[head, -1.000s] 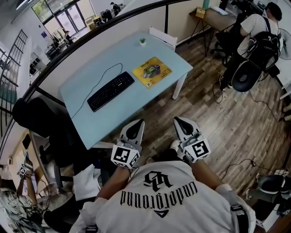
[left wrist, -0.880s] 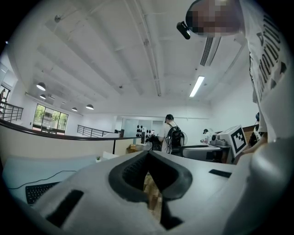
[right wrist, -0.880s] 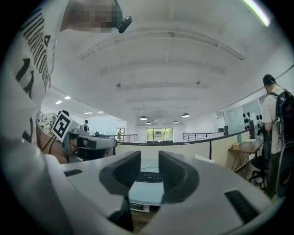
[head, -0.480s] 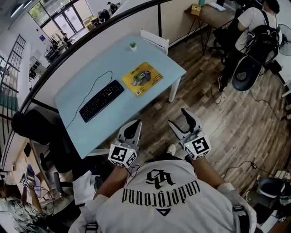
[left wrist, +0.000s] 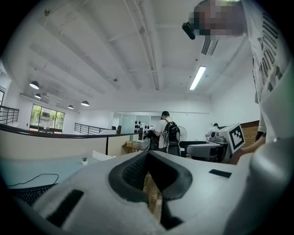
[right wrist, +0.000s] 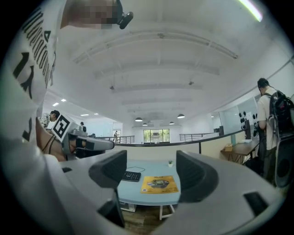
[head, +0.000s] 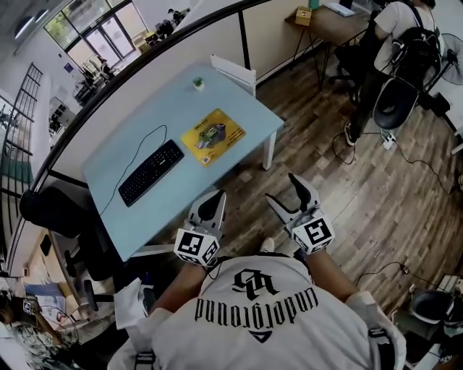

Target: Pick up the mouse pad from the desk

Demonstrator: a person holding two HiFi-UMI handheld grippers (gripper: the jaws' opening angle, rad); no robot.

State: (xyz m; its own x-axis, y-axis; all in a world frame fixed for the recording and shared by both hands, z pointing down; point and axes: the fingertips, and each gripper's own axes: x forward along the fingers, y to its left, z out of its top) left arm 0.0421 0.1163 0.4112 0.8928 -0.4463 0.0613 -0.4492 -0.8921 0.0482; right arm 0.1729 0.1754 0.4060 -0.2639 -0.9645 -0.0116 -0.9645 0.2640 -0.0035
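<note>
Desk (head: pixel 181 191) bears mouse pad (head: pixel 212 136); left tongs (head: pixel 215 195) closed, right tongs (head: pixel 282 189) opening, empty.

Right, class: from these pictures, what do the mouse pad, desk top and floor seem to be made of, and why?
Mouse pad: probably fabric-faced rubber; thin, flat, matte, printed yellow.
Desk top: likely laminate or painted board; smooth, even pale blue.
Floor: wood or wood-look planks; brown grain, visible seams.

- Black keyboard (head: pixel 151 173), its cable looping away behind it.
- Small potted plant (head: pixel 197 84), upright, near a white chair (head: pixel 233 71).
- Backpack-wearing person (head: pixel 396 18) standing on the wood floor (head: pixel 362 195).
</note>
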